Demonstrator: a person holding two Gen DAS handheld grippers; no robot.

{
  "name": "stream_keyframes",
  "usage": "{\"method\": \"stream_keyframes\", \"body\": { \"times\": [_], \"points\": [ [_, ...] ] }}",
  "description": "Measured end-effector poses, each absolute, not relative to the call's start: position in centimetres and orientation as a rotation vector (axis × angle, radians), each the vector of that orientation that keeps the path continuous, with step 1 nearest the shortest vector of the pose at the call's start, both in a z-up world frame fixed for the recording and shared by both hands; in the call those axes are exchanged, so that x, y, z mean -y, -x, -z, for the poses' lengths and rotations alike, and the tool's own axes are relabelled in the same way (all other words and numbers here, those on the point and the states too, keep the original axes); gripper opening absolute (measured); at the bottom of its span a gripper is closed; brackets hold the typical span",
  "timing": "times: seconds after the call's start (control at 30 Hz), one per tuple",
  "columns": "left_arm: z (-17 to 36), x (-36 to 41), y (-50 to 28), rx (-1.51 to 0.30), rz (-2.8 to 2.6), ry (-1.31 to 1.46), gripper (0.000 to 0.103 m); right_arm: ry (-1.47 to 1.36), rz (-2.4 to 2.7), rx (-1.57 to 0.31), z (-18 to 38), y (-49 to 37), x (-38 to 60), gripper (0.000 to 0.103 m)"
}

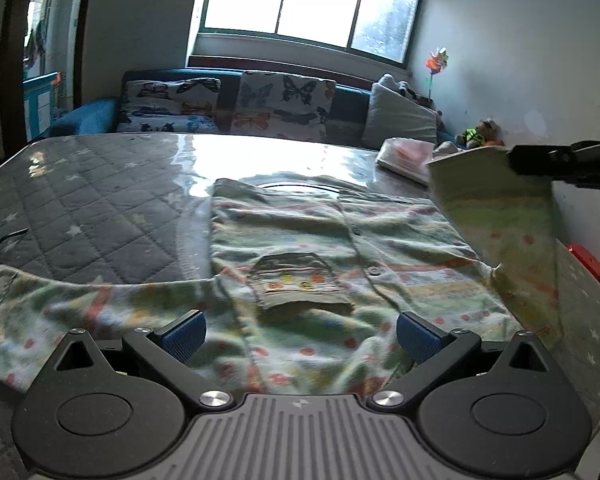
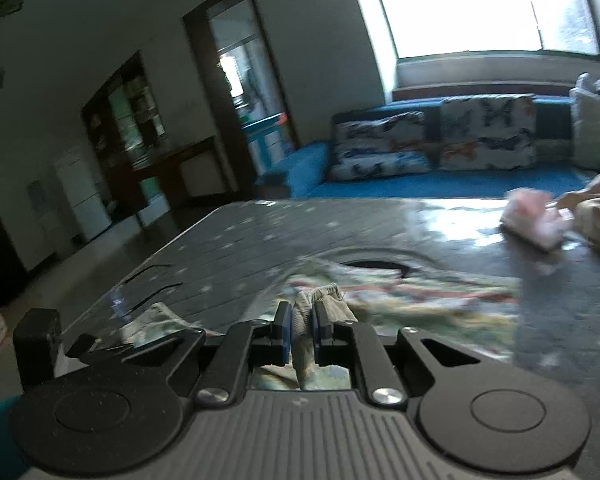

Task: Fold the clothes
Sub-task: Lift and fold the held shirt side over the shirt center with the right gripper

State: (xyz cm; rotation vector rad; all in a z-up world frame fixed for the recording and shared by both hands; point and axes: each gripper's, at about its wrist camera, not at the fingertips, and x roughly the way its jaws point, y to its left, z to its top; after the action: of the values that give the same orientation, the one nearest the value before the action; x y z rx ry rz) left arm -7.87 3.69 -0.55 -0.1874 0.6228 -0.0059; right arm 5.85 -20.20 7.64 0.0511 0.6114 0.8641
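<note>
A small green patterned shirt (image 1: 300, 248) with a chest pocket (image 1: 300, 284) lies spread on the table, buttons up its middle. My left gripper (image 1: 300, 336) hovers open over the shirt's near hem, nothing between its blue pads (image 1: 184, 336). At the right edge of the left wrist view my right gripper (image 1: 512, 160) holds up the shirt's right sleeve (image 1: 500, 216), which hangs lifted above the body. In the right wrist view the right gripper (image 2: 302, 334) is shut on a bunched fold of that sleeve cuff (image 2: 312, 304), with the shirt (image 2: 412, 296) blurred beneath.
The table (image 1: 100, 200) wears a grey quilted star-print cover under clear plastic. A pink folded cloth (image 2: 536, 220) and a beige garment (image 2: 596, 212) lie at the far right. A red object (image 1: 590, 264) sits at the right edge. A blue sofa (image 2: 420, 184) with butterfly cushions stands beyond.
</note>
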Motion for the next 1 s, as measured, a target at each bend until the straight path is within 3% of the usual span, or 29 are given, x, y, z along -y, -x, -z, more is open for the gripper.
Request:
{"method": "stream_keyframes", "body": {
  "times": [0.4,0.57,0.77,1.0],
  "points": [
    [0.8,-4.8,8.5,-0.614,-0.010,0.220,0.103,-0.021,-0.964,-0.704,-4.2,-5.5,14.2,0.010],
    [0.9,-4.7,8.3,-0.616,-0.005,0.220,0.103,-0.054,-0.968,-0.725,-3.4,-5.8,14.3,0.019],
    [0.6,-4.3,8.0,-0.609,0.015,0.221,0.103,0.090,-0.907,-0.728,-3.9,-5.9,17.3,0.019],
    [0.0,-1.6,7.0,-0.596,0.132,0.201,0.103,0.203,-0.816,-0.841,-0.6,-5.4,22.9,0.020]
  ]
}}
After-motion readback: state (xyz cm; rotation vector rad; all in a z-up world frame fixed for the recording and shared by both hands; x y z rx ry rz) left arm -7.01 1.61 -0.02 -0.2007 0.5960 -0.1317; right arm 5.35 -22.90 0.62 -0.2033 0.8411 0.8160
